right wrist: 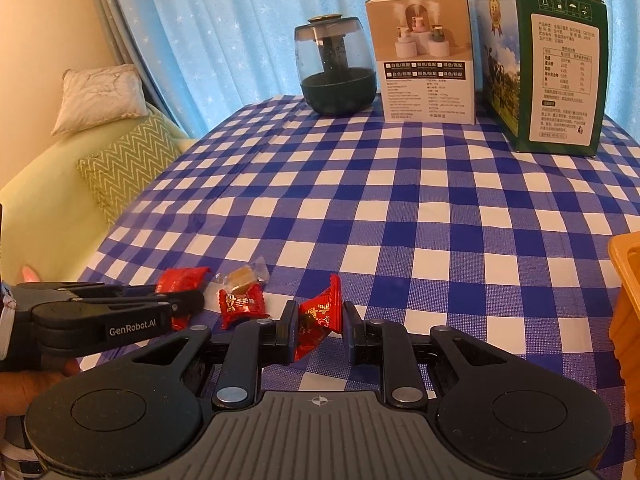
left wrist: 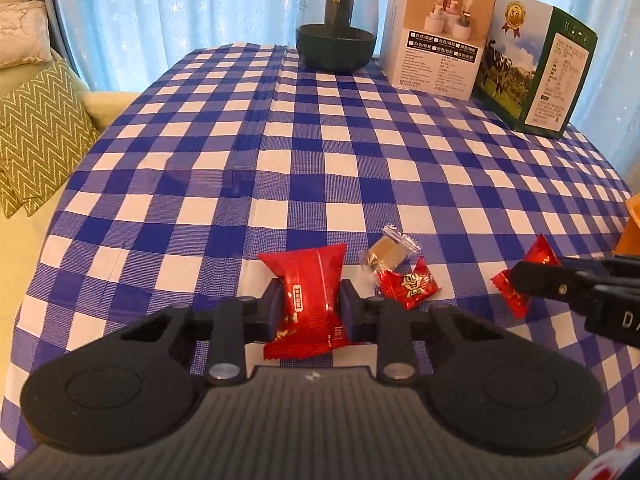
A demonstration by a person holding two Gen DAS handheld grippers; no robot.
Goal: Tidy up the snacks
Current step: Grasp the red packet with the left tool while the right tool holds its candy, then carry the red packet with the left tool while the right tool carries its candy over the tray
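Note:
On the blue-and-white checked tablecloth [left wrist: 320, 160], my left gripper [left wrist: 310, 311] is shut on a large red snack packet [left wrist: 308, 272], one pad pressing each side. From the right wrist view that gripper [right wrist: 182, 302] sits at the left with the packet [right wrist: 182, 278] poking out. My right gripper [right wrist: 320, 330] is shut on a small red candy [right wrist: 320, 312], which tilts between its pads. It enters the left wrist view from the right [left wrist: 520, 278], with the candy [left wrist: 540, 254] in its tips. Between the two grippers lie another small red candy [left wrist: 408, 286] and a clear-wrapped brown sweet [left wrist: 390, 252].
An orange-brown container [right wrist: 628, 280] stands at the right edge of the table. At the far end are a dark humidifier [left wrist: 336, 20], a white carton [left wrist: 436, 36] and a green carton [left wrist: 536, 76]. A sofa with cushions [left wrist: 36, 136] runs along the left side.

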